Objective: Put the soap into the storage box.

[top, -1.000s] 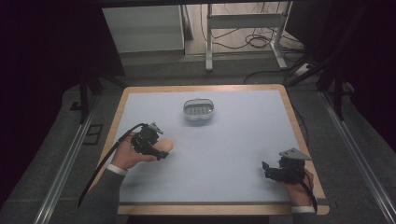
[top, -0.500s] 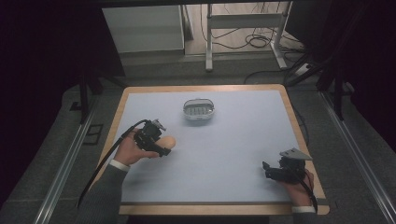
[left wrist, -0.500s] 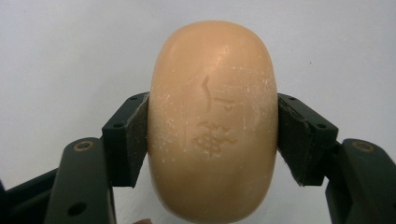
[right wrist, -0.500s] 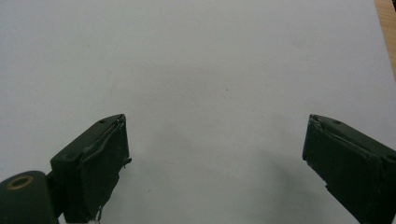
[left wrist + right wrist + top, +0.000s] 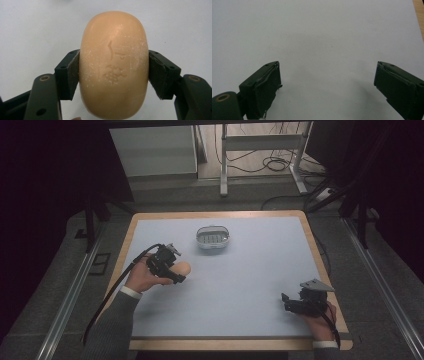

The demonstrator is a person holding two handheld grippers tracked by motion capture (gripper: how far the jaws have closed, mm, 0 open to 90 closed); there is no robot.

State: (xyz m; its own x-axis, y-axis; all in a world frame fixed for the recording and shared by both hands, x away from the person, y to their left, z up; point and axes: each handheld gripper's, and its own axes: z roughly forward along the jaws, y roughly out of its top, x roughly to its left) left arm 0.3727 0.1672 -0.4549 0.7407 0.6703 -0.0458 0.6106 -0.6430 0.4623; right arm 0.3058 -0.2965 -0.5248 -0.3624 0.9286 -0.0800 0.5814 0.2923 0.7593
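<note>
High view is showing the left gripper (image 5: 176, 274) hanging over the left half of the table (image 5: 260, 285), its jaws clamping a peach-coloured bar of soap (image 5: 182, 268) by its two long sides, with a small grey soap dish (image 5: 212, 238) sitting apart from it toward the far edge. In the left gripper view the soap (image 5: 114, 65) is standing between the black pads (image 5: 68, 73), stamped face toward the camera, above the pale table top. Near the right front corner the right gripper (image 5: 287, 302) is resting low, and the right gripper view is showing its jaws standing wide apart over bare table (image 5: 324, 37).
</note>
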